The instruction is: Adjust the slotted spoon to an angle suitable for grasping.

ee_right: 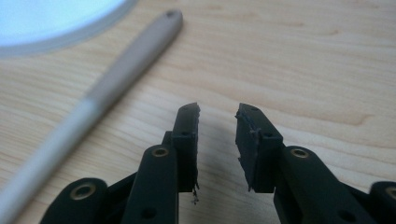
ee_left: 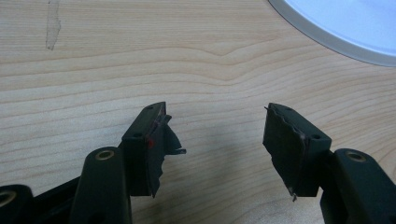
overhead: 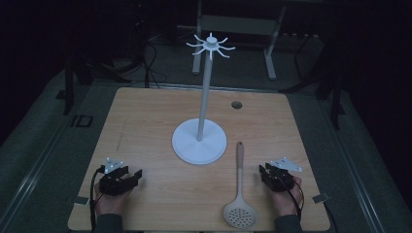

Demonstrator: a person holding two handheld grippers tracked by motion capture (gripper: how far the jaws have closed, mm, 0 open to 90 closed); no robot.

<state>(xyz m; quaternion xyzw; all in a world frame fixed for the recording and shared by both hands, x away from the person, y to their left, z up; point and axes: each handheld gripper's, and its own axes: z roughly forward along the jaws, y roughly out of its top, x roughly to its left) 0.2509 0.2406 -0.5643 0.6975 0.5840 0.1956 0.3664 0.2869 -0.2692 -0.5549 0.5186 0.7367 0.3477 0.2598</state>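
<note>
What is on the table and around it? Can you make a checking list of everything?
Surface: wooden table, a faint scuff in the left gripper view, a small round hole near the far edge.
Job's things: slotted spoon lying flat beside the right gripper; white stand upright mid-table, its hooks bare.
Clutter: nothing seen.
Grippers: left gripper rests on the table, jaws wide apart, nothing between them; right gripper rests on the table, jaws a little apart, nothing between them.
Cables: a black cable trails from the left gripper; more cables on the floor behind.
Surroundings: dark room, grey floor, metal frame legs beyond the table.
</note>
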